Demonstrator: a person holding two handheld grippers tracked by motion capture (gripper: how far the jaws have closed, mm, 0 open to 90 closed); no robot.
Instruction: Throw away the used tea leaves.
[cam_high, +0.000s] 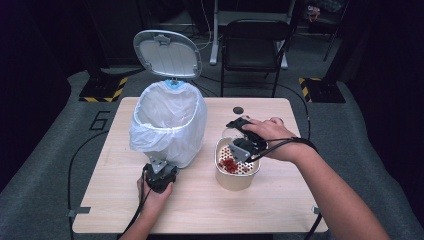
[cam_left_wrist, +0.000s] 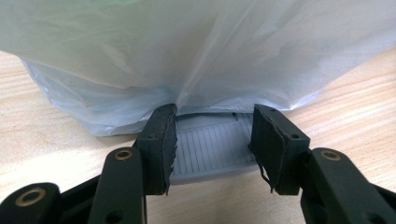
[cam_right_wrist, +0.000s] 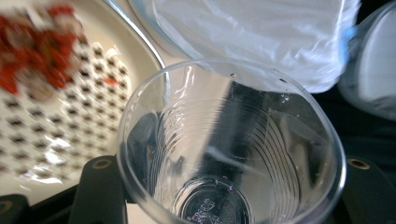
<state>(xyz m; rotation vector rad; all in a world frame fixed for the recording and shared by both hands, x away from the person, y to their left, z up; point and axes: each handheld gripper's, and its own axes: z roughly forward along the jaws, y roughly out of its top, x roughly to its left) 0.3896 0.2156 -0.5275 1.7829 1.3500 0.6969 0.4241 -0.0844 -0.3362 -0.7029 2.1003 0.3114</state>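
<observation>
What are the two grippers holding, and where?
The left gripper clamps the bin's grey pedal by its sides. The right gripper holds a clear plastic cup around its lower body.

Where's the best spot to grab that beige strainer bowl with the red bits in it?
Probably the beige strainer bowl's bare near rim, coming from above: one jaw inside, one outside. The wall is thin and upright, the body looks too wide to span, and the right hand-held gripper hovers over the far side.

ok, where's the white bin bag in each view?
High view: bin bag left of centre, beside the perforated bowl.
Left gripper view: across the top, above the grey pedal.
Right gripper view: upper right, behind the clear cup.
Shared landmark: perforated bowl, upper left in right gripper view.
</observation>
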